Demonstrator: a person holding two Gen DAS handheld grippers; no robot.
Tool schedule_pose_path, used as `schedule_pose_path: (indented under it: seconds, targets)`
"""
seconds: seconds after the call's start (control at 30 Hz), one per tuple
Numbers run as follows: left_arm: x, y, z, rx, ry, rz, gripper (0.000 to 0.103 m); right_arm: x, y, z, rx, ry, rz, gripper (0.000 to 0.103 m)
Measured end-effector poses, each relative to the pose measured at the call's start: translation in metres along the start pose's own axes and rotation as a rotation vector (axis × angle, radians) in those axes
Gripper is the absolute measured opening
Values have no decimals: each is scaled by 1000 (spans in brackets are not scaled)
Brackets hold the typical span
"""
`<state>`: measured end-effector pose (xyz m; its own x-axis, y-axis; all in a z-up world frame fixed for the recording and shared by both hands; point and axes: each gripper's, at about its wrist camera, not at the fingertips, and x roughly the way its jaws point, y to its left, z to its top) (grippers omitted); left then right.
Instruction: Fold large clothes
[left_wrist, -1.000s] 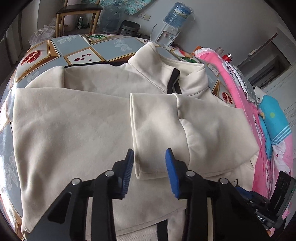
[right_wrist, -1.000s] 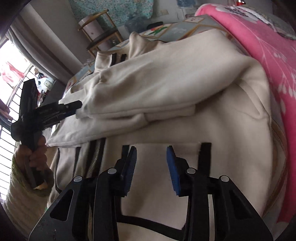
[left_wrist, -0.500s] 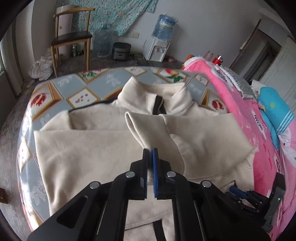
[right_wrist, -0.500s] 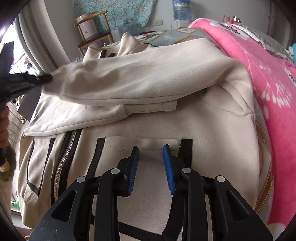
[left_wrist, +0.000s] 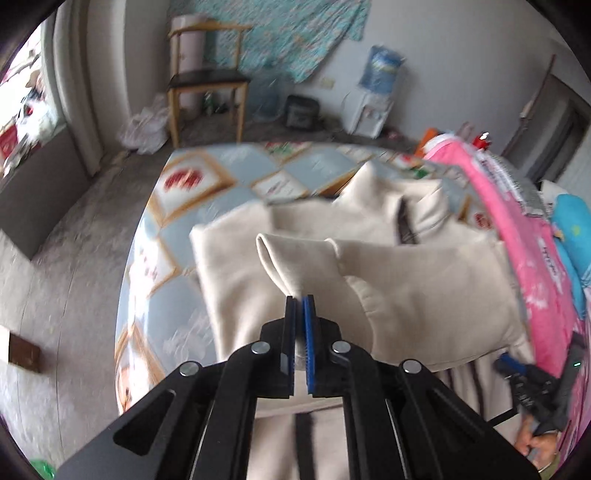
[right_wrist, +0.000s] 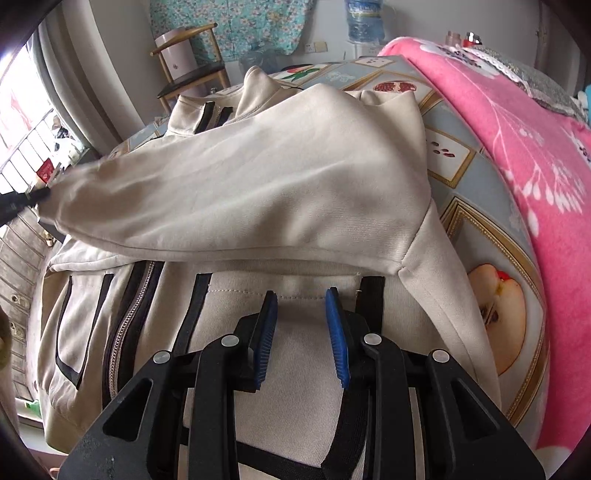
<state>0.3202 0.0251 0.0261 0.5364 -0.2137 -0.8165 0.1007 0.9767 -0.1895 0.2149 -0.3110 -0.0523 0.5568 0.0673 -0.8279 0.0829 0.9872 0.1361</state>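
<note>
Right now your cream jacket (right_wrist: 295, 369) lies zipper-up on the patterned bedspread (right_wrist: 480, 229), its sleeve (left_wrist: 295, 266) pinched at the cuff between your left gripper's (left_wrist: 298, 301) closed fingers. Your right gripper (right_wrist: 301, 295) hangs above the pocket panel, its 2 fingers narrowly apart, gripping nothing.

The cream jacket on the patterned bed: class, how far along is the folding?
Done: the jacket lies flat, zipped front up. In hand: the left gripper is shut on the sleeve cuff, lifting it across the body; the right gripper hovers open over the hem. Left: laying that sleeve, then folding the body.
</note>
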Motion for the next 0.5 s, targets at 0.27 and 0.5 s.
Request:
schedule_pose_path:
  seconds: [0.27,0.5]
  targets:
    - [30,25,-33,-26,85,11,4,1,0,1,-4,-2,4,28]
    - [13,21,-22,2,7,20,4,1,1,-1,-7,-2,0,28]
